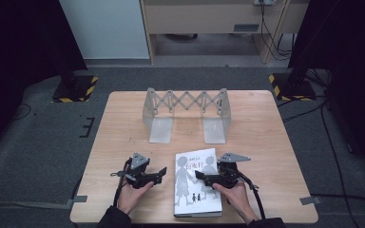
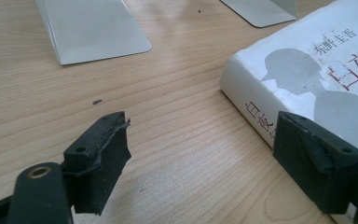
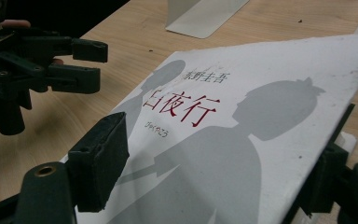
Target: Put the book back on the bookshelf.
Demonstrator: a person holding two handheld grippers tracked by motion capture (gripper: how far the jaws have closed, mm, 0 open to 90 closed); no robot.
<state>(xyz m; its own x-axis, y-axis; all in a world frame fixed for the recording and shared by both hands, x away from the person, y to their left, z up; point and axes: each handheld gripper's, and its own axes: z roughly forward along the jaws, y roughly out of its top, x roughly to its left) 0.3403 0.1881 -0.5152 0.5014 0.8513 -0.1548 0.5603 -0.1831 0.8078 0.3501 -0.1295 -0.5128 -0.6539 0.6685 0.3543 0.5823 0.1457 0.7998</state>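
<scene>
Book (image 1: pixel 197 183) lay flat at table's (image 1: pixel 266 142) near edge, not yet in rack (image 1: pixel 186 114) near far edge. Right gripper (image 3: pixel 223 163) straddled lifted cover, grip unclear. Left gripper (image 2: pixel 200 158) open, empty, beside spine.

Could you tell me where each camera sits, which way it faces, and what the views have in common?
High view: above the person's side, looking forward and down on the table; both hands, left gripper and right gripper show.
Left gripper view: low on that gripper, looking between its open jaws at the book spine and a bookend.
Right gripper view: low on that gripper, its jaws astride the book's lifted front cover; the left gripper sits at upper left.
Shared: all three show the book.
</scene>
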